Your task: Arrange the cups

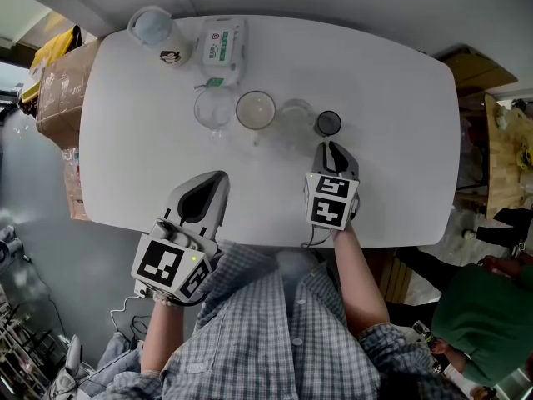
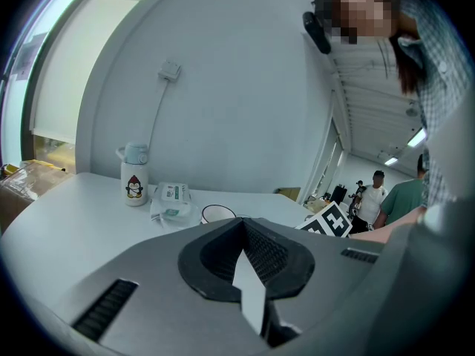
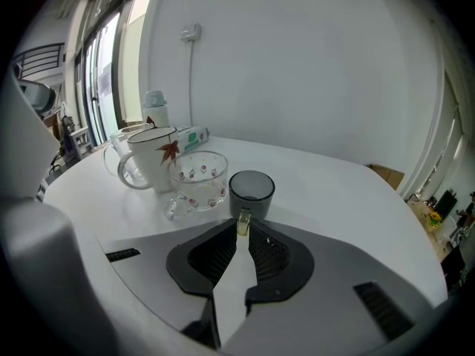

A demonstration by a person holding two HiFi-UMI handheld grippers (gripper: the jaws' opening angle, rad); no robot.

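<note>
Four cups stand in a row near the middle of the white worktop (image 1: pixel 125 140): from left to right, a clear glass cup (image 1: pixel 213 109), a white mug (image 1: pixel 256 111), a dotted glass cup (image 1: pixel 296 117) and a small dark cup (image 1: pixel 328 123). The right gripper (image 1: pixel 327 146) pinches that last cup's handle (image 3: pixel 242 223) between its tips. The left gripper (image 1: pixel 218 177), jaws pressed together on nothing, is held over the worktop's near edge, well apart from the row. Beyond the row are a penguin-marked bottle (image 1: pixel 154 27) and a wipes pack (image 1: pixel 221 50).
</note>
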